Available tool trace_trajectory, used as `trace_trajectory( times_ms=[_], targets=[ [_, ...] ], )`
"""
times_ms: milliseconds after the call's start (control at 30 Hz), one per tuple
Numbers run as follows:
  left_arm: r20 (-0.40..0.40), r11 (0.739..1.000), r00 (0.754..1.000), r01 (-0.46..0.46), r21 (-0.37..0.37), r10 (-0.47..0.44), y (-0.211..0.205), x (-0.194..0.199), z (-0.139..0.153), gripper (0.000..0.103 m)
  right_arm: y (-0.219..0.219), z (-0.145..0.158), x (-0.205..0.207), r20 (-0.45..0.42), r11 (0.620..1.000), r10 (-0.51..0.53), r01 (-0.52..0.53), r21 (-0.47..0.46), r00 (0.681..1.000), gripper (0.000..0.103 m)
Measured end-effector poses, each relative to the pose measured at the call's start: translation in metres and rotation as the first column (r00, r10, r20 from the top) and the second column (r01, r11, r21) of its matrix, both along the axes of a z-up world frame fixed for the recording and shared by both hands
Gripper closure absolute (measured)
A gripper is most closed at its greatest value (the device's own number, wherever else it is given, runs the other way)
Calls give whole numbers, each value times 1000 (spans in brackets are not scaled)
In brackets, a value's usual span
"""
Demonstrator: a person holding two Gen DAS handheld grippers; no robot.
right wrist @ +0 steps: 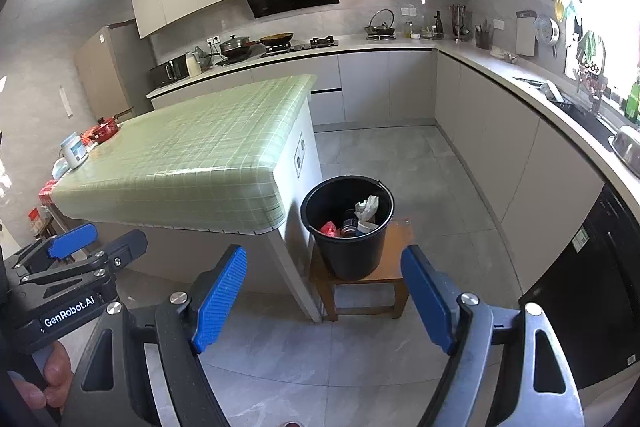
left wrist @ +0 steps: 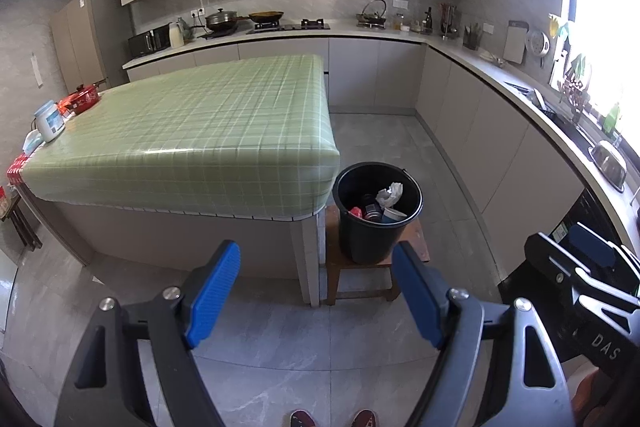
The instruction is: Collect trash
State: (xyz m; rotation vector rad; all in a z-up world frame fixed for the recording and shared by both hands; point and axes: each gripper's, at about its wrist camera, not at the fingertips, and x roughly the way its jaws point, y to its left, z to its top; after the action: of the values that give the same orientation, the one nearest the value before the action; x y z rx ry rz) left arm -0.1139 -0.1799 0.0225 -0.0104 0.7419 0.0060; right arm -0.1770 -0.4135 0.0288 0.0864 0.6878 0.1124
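Note:
A black bucket (left wrist: 376,215) (right wrist: 347,227) stands on a low wooden stool (left wrist: 416,247) (right wrist: 396,259) beside the island's corner. Inside it lie crumpled white paper (left wrist: 390,193) (right wrist: 367,206), a red wrapper (right wrist: 329,228), a cup and a can. My left gripper (left wrist: 316,291) hangs open above the floor in front of the bucket, nothing between its blue pads. My right gripper (right wrist: 324,297) is open too and holds nothing. Each gripper shows at the edge of the other's view.
The island wears a green checked cloth (left wrist: 200,123) (right wrist: 192,155). At its far left end stand a white jar (left wrist: 49,121) and a red pot (left wrist: 84,99). Counters with a hob, pans and a sink run along the back and right walls. Two shoes (left wrist: 332,419) show below.

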Motion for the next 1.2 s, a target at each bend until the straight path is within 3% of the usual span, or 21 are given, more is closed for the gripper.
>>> trace_trajectory(
  times_ms=[1200],
  targets=[
    [12,1000,1000,9,6,-9,-7,-6,8,23,4,-1,-2,-2,1000,1,-1,-7,1000,22]
  ],
)
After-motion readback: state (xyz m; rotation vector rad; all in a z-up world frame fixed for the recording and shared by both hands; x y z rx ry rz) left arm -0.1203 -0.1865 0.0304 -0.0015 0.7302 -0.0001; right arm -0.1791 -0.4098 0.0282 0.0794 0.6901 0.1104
